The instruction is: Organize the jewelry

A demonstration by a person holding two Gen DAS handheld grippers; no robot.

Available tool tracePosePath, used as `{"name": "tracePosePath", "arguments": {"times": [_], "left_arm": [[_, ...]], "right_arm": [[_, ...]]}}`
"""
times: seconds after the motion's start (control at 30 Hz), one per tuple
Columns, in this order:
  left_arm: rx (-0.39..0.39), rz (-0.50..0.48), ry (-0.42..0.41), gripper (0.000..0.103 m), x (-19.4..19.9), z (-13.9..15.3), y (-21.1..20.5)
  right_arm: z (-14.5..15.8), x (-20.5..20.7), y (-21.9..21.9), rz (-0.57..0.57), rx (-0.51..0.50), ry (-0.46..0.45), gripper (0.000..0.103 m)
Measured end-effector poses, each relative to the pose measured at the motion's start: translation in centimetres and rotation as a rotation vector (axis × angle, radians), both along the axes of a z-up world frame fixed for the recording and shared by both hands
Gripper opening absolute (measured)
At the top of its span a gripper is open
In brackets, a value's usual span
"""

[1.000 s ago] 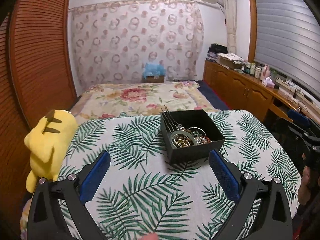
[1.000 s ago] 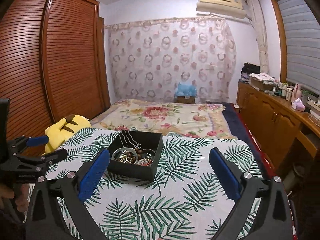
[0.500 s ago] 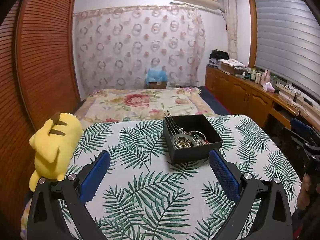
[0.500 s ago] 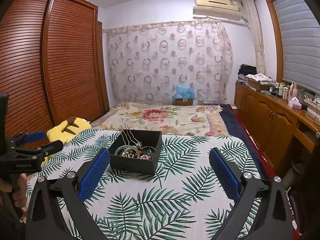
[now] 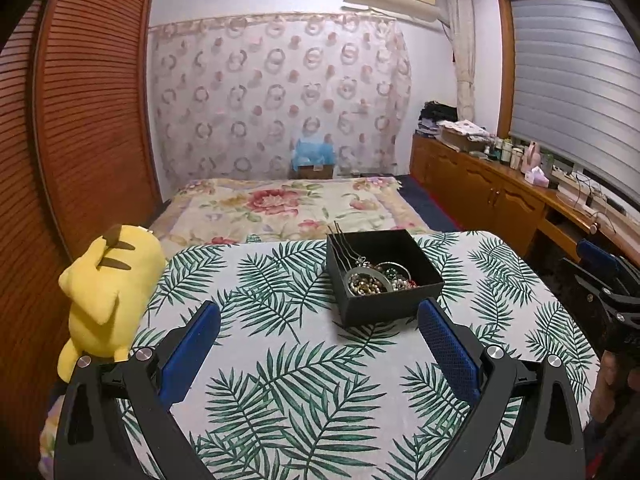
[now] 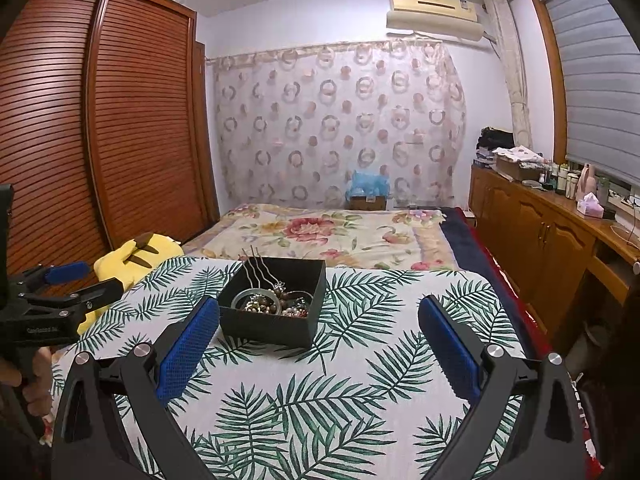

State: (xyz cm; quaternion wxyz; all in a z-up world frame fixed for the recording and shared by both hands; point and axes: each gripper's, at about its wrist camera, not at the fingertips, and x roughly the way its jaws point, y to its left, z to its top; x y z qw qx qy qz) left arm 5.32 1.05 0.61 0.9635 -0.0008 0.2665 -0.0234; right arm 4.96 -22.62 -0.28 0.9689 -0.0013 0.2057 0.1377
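A black open box [image 5: 390, 304] stands on the palm-leaf tablecloth [image 5: 280, 360], far right of centre; it also shows in the right wrist view [image 6: 264, 326]. It holds a round tin of beads [image 5: 366, 282], bracelets and metal hairpins [image 6: 256, 268] leaning at its back corner. My left gripper [image 5: 318, 340] is open and empty, above the table short of the box. My right gripper [image 6: 318, 340] is open and empty, just right of the box. Each gripper shows at the other view's edge: the right one [image 5: 612, 280], the left one [image 6: 60, 280].
A yellow plush toy [image 5: 104, 292] lies at the table's left edge. Beyond the table is a bed with a floral cover [image 5: 288, 208]. A wooden wardrobe [image 6: 100, 120] is on the left, a low wooden cabinet [image 6: 540, 232] on the right.
Both grippers have pulled back and tilted up a little, so the box and table sit lower and farther in both views. Both stay open and empty.
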Motion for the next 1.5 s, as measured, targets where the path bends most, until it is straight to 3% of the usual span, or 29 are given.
{"name": "tracePosePath", "arguments": {"times": [1.5], "left_arm": [[0.005,0.000,-0.011,0.095,-0.53,0.17,-0.11]], "right_arm": [[-0.56,-0.05,0.46,0.003,0.002,0.007,0.100]]}}
